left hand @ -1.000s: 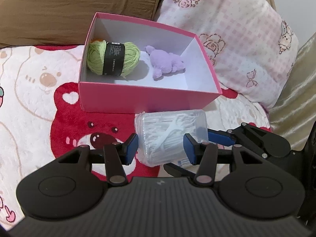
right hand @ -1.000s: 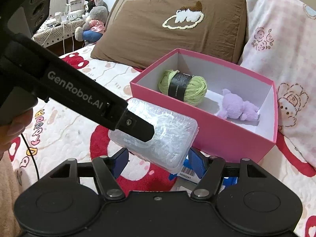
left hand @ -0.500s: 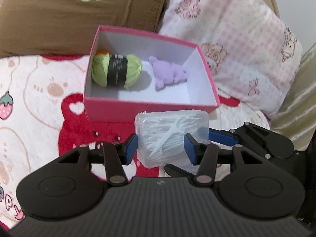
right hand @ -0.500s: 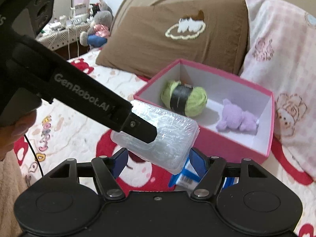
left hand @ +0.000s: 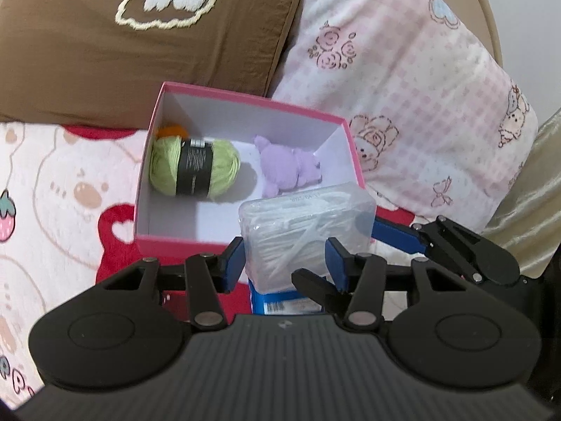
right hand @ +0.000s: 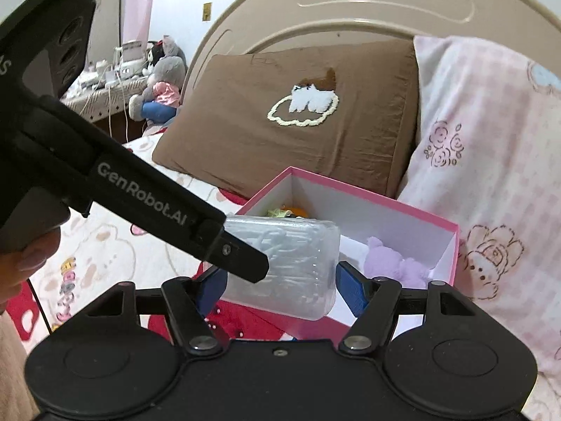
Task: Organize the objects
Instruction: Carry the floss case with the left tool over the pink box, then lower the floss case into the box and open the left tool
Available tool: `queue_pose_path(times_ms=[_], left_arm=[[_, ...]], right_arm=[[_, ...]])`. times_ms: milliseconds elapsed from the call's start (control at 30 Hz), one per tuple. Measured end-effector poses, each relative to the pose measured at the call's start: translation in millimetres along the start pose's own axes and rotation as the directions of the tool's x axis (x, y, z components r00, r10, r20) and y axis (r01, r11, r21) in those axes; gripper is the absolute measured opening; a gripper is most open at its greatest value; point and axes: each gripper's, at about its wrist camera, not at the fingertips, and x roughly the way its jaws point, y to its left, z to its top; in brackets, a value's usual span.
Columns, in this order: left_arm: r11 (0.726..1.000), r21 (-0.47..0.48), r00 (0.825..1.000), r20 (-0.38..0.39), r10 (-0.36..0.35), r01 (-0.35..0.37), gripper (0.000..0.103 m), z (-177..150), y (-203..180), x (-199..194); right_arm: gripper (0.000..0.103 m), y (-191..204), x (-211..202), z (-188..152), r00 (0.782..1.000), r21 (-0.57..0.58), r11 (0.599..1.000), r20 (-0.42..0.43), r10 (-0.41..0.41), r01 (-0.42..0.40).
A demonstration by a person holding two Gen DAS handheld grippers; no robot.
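A clear plastic box of floss picks (left hand: 305,224) hangs in the air over the near rim of the open pink box (left hand: 245,100). My left gripper (left hand: 284,263) is shut on its lower part, a blue pad on either side. My right gripper (right hand: 280,287) is shut on the same clear box (right hand: 291,263) across its length; its blue finger (left hand: 396,235) shows at the right in the left wrist view. The left gripper's black finger (right hand: 210,235) crosses over the clear box. Inside the pink box (right hand: 403,207) lie a green yarn ball (left hand: 194,168), a purple plush toy (left hand: 287,172) and something orange (left hand: 170,129).
A brown pillow (left hand: 140,35) and a pink checked pillow (left hand: 403,87) lean behind the pink box against a beige headboard (right hand: 368,3). The bed is covered with a red bear blanket (left hand: 70,193). A bedside table with a grey plush toy (right hand: 164,80) stands far left. A hand (right hand: 31,256) grips the left gripper's handle.
Both grippers have risen with the clear box and carried it toward the pink box; it now overlaps the pink box's near rim instead of sitting low in front of it.
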Motion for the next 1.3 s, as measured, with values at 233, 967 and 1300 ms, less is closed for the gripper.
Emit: queue_pose_path(times_ms=[233,967,1300], left_arm=[[1.0,-0.017,1.0,0.007,0.007,-0.007,0.048,33.4,-0.2,10.7],[0.987,-0.156,0.998,-0.048,0.039,-0.046,0.041,30.4,63.2,104.6],[0.988,-0.15,0.996,-0.084,0.02,-0.033,0.039,20.5,61.5,143.7]], right_arm=[[0.072,-29.6,12.6,16.4,0.999,0.09,0.995,-0.014,0.042,-0.04],[0.048,-82.3,120.6,-1.1,0.973,0.391,0.915,-0.151,0.172,-0.101],[0.048,-97.5,140.3,-22.1,0.965,0.416,0.909,-0.222,0.137,-0.033]])
